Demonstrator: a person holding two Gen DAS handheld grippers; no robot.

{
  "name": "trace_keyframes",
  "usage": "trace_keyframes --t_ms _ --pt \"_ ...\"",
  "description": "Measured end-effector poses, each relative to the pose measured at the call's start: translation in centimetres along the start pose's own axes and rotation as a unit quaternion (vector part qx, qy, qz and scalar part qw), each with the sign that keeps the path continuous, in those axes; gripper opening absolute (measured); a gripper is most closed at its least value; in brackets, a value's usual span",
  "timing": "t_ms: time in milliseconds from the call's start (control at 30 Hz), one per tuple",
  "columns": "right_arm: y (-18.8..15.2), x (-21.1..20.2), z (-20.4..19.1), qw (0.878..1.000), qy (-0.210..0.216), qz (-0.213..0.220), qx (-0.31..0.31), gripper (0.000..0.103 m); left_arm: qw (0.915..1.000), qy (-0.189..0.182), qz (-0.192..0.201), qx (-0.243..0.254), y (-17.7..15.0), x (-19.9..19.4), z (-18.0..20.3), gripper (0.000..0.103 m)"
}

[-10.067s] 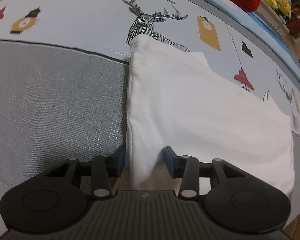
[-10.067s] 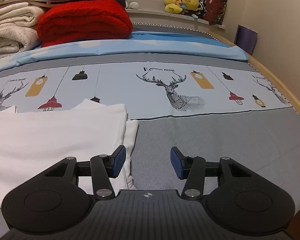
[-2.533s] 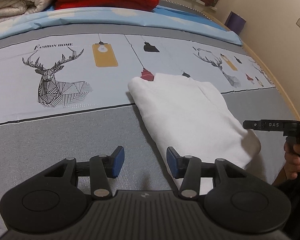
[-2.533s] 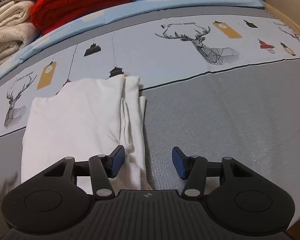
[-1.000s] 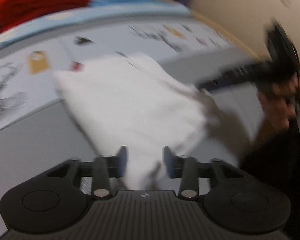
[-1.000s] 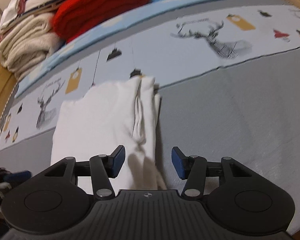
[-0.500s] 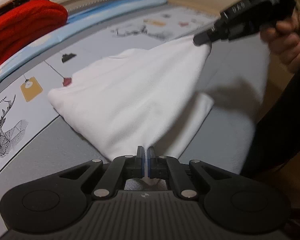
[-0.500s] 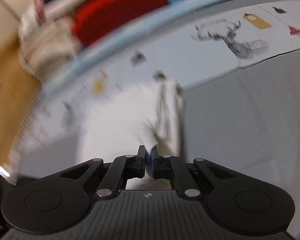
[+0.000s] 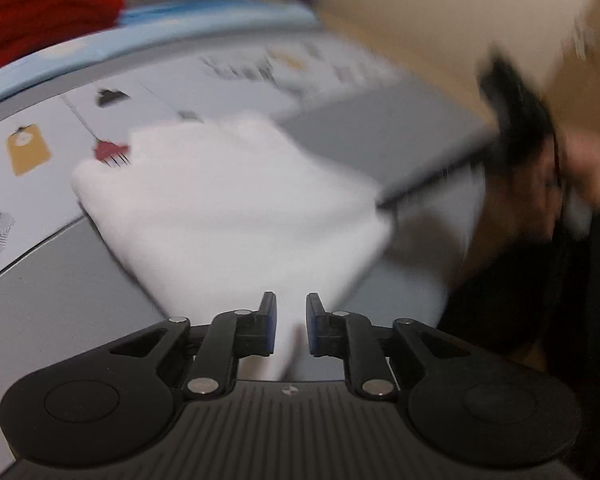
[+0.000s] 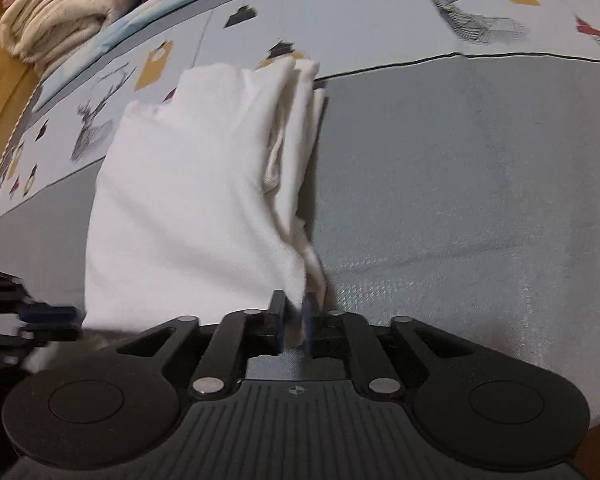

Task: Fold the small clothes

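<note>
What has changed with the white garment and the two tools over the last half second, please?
The left tool has opened its jaws and released the white garment, whose near corner lies loose between them. The right tool remains shut on its corner. The garment still lies folded on the printed bedsheet.

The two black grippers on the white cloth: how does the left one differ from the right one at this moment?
The left gripper has a clear gap between its jaws, with the white cloth lying loose in it. The right gripper has its jaws almost together, pinching a corner of that cloth. The left gripper's view is blurred, the right gripper's sharper. Both are black, blue-tipped, and at the cloth's near edge.
</note>
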State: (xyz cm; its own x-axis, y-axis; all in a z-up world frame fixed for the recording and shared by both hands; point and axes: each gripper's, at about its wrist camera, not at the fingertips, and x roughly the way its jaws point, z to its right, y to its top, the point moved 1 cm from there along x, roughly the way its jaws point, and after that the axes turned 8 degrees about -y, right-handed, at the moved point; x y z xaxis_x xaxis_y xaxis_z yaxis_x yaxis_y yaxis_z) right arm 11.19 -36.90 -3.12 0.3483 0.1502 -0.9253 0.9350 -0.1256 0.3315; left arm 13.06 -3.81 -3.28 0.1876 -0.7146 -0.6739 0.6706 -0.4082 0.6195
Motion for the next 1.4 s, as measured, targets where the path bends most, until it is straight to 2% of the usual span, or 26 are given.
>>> trace_keyframes --t_ms 67,100,133,200,233,300,367,400,467,533,600,667,733,833,900,933,967,1000,1033,1133,1167,1233,1300,1333,1367,1400 --pt "0.1 -0.4 0.1 1.000 -0.003 0.014 0.008 0.024 0.9989 -0.008 0.005 -0.046 0.3 0.5 -1.4 0.016" --pt "0.3 -0.6 0.2 1.000 -0.002 0.025 0.012 0.027 0.9986 0.001 -0.013 -0.051 0.2 1.4 -1.7 0.016" --pt "0.7 -0.9 0.3 0.999 0.001 0.039 0.015 0.031 0.9974 0.016 -0.048 -0.051 -0.3 2.7 -1.9 0.016" --pt "1.6 -1.5 0.4 0.997 0.015 0.076 0.029 0.040 0.9864 0.064 -0.146 -0.040 -1.9 5.9 -2.3 0.016" --pt "2.0 -1.7 0.5 0.995 0.023 0.092 0.038 0.044 0.9826 0.075 -0.167 -0.032 -2.3 6.7 -2.3 0.016" --pt "2.8 -1.7 0.4 0.992 0.036 0.108 0.056 0.047 0.9879 0.051 -0.140 -0.044 -1.2 6.0 -2.3 0.018" --pt "3.7 -1.1 0.2 0.991 0.042 0.111 0.068 0.052 0.9916 0.017 -0.091 -0.090 0.0 4.3 -3.3 0.021" --pt "4.2 -0.7 0.0 0.991 0.039 0.109 0.073 0.057 0.9918 0.007 -0.067 -0.109 0.5 3.5 -3.9 0.024" --pt "5.1 0.5 -0.6 0.992 0.025 0.097 0.079 0.061 0.9885 0.015 -0.024 -0.149 1.3 2.4 -5.5 0.042" --pt "5.8 1.9 -1.0 0.993 0.013 0.077 0.090 0.063 0.9775 0.056 -0.001 -0.203 1.1 2.2 -7.3 0.060" --pt "6.1 3.4 -1.4 0.993 0.004 0.058 0.100 0.063 0.9601 0.086 -0.002 -0.266 0.9 2.9 -9.4 0.062" --pt "6.3 4.6 -1.7 0.994 -0.004 0.038 0.105 0.064 0.9477 0.079 -0.006 -0.309 0.7 4.0 -11.0 0.063" --pt "6.4 5.7 -2.0 0.994 -0.012 0.024 0.107 0.066 0.9397 0.066 0.000 -0.336 0.9 5.1 -11.9 0.068" --pt "6.4 6.8 -1.9 0.993 -0.015 0.008 0.120 0.067 0.9285 0.056 0.012 -0.367 0.9 6.2 -13.6 0.068" --pt "6.3 7.2 -1.7 0.991 -0.005 0.004 0.133 0.066 0.9261 0.049 0.026 -0.373 1.0 6.5 -13.6 0.067" --pt "6.3 7.3 -1.6 0.990 0.002 0.003 0.140 0.059 0.9266 0.051 0.032 -0.371 1.2 6.6 -13.6 0.060" --pt "6.2 7.4 -1.5 0.989 0.014 0.002 0.148 0.051 0.9272 0.054 0.034 -0.369 1.1 6.3 -13.5 0.047" --pt "6.2 7.4 -1.6 0.988 0.027 0.002 0.154 0.044 0.9293 0.055 0.036 -0.363 1.3 6.2 -13.3 0.041" --pt "6.3 7.3 -1.8 0.988 0.026 0.007 0.154 0.039 0.9327 0.052 0.040 -0.354 1.6 6.0 -12.9 0.029" --pt "6.6 6.9 -2.7 0.990 0.019 0.022 0.137 0.030 0.9478 0.079 0.068 -0.301 3.3 4.2 -11.7 0.025" --pt "6.8 6.6 -3.0 0.990 0.023 0.032 0.136 0.029 0.9501 0.096 0.084 -0.285 3.8 3.0 -11.4 0.025" --pt "7.3 5.5 -4.5 0.988 0.047 0.069 0.129 0.028 0.9468 0.115 0.119 -0.276 4.5 0.7 -11.4 0.025" --pt "7.9 4.0 -6.7 0.985 0.069 0.121 0.105 0.029 0.9388 0.130 0.166 -0.272 4.8 -2.1 -11.9 0.032" --pt "8.1 3.5 -7.7 0.981 0.079 0.146 0.100 0.032 0.9309 0.141 0.190 -0.278 4.6 -3.3 -12.4 0.049" --pt "8.4 3.2 -8.3 0.978 0.086 0.164 0.100 0.035 0.9245 0.154 0.199 -0.286 4.5 -4.1 -12.8 0.073" --pt "8.7 3.1 -8.9 0.975 0.084 0.178 0.101 0.039 0.9183 0.167 0.201 -0.297 4.1 -4.6 -13.5 0.078"
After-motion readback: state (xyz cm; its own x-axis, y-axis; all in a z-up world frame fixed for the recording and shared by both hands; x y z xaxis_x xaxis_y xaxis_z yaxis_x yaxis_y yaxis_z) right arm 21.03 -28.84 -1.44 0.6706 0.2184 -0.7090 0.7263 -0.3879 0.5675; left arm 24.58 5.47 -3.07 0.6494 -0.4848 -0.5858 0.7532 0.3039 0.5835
